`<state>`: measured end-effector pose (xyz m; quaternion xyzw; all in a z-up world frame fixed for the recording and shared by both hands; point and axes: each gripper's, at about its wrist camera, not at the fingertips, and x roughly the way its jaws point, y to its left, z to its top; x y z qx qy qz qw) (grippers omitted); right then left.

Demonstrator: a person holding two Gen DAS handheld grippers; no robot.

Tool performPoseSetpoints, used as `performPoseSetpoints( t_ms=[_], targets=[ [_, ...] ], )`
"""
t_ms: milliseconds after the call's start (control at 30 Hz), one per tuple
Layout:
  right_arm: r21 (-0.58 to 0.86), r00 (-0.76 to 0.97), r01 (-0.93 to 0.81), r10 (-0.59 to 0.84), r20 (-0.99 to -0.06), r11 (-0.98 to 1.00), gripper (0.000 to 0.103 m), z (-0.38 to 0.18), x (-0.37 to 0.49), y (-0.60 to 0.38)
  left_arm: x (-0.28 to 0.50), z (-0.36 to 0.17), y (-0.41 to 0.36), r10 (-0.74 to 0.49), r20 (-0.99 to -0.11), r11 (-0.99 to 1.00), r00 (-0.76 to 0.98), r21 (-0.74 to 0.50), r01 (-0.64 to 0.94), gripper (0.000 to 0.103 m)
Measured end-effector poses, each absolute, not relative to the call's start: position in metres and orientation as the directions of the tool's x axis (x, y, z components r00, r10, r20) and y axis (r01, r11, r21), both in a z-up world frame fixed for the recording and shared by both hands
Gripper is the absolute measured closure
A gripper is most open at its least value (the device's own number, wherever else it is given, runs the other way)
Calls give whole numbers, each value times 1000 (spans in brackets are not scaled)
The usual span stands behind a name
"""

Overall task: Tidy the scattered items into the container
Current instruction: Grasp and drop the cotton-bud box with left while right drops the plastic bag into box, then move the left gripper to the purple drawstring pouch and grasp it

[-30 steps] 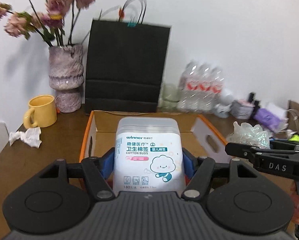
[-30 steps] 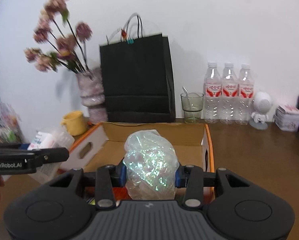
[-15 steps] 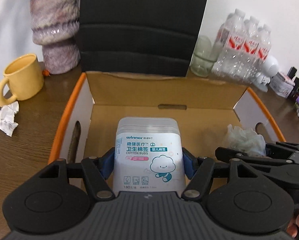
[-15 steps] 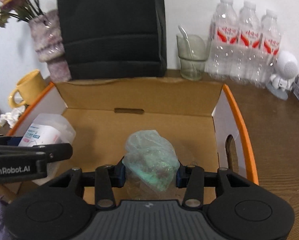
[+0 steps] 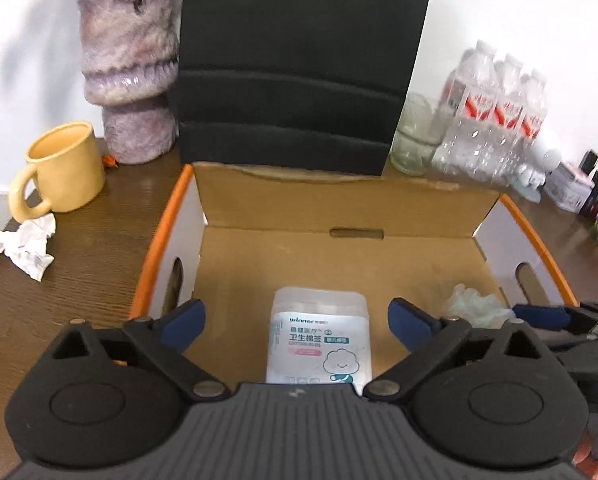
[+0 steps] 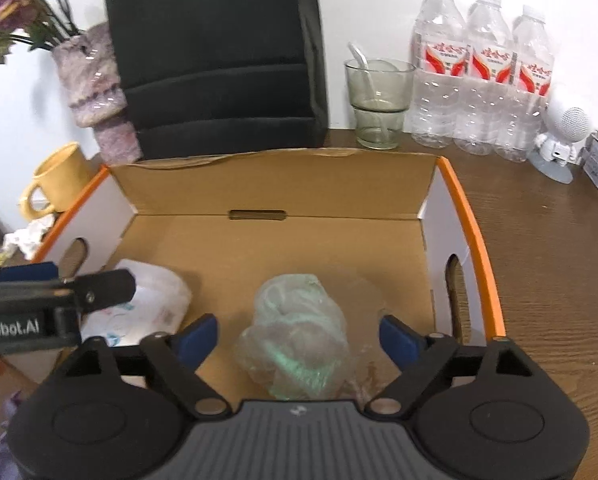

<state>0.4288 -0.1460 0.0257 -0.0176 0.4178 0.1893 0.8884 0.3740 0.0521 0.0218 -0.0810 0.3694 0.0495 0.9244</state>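
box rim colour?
Orange, along the side edges of the cardboard box; clearest in the right wrist view.

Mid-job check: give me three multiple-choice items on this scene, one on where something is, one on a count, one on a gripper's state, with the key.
1. Where does the cotton buds pack lie?
A. On the floor of the cardboard box
B. On the table beside the yellow mug
C. Inside the black paper bag

2. How many water bottles stand by the wall?
A. Two
B. Three
C. Five

3. What is the state of the right gripper?
A. Shut on the plastic bag
B. Open, pads clear of the plastic bag
C. Shut on nothing

Key: 1 A, the pack rests in the box between the open left gripper fingers. 2 B, three capped bottles stand side by side. 3 B, its jaws have just been opening and gaps show on both sides of the bag.
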Motion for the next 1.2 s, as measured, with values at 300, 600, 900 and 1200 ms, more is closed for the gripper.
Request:
performPoseSetpoints(
  t_ms=[300,600,900,1200],
  targets=[
    [165,631,-389,392,-670,907,10,58,375,-171,312,51,53,16,-578,984,816,-135,-115,0],
    [78,756,-398,375,-537,914,1,71,263,-249,196,41,61,7,-450,994,893,-94,-54,0],
    [36,787,-317,284,-547,948,0,26,190,-299,132,3,57,21,-445,994,895,-85,-66,0],
    [62,785,-233,225,-577,971,0,-8,170,-322,119,-23,41,17,-483,993,876,-94,-71,0]
  ],
)
